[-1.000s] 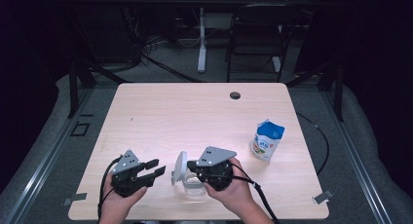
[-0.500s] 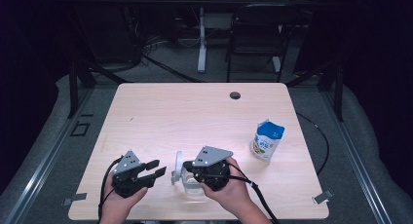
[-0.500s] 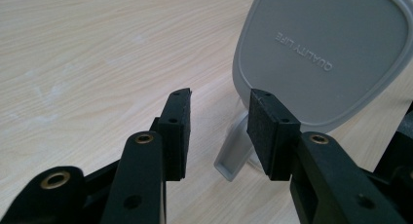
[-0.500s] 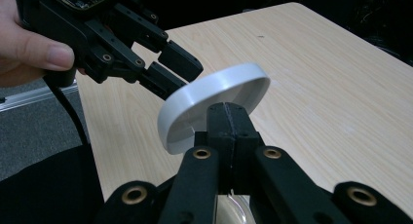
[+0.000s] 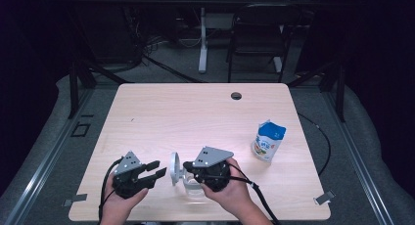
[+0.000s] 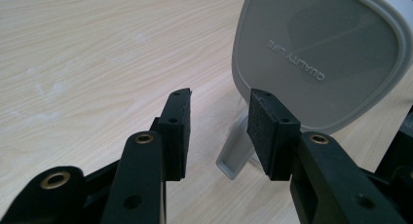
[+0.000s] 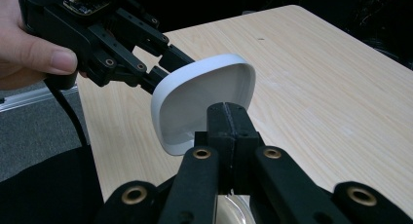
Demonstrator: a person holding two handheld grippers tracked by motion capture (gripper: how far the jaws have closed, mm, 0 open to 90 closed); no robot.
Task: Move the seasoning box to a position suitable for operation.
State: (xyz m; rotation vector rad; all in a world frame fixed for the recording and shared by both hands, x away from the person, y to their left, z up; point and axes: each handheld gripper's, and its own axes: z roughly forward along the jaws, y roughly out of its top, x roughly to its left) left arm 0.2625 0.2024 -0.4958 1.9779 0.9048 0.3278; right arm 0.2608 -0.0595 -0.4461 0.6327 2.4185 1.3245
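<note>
High view: the right claw (image 5: 188, 167) sat near the front edge of the worktop (image 5: 195, 112), its jaws pressed together over a clear container (image 5: 193, 186) with a white hinged lid (image 5: 174, 168) standing open and upright. What the jaws pinched could not be told. The left claw (image 5: 155, 168) lay just beside the lid with its jaws apart, touching nothing.

Left gripper view: the lid's grey outer face (image 6: 319, 53) stood just beyond the open pads (image 6: 175, 131), with a latch tab (image 6: 234, 153) hanging below it.

Hazards, as judged:
- If the left claw closed off-centre on the lid, the lid could twist or swing shut.
- A sideways pull could slide or tip the container toward the front edge.

Containers: the clear container's contents could not be made out. A blue and white pouch (image 5: 268, 141) stood well apart at the right, top open, contents hidden.
</note>
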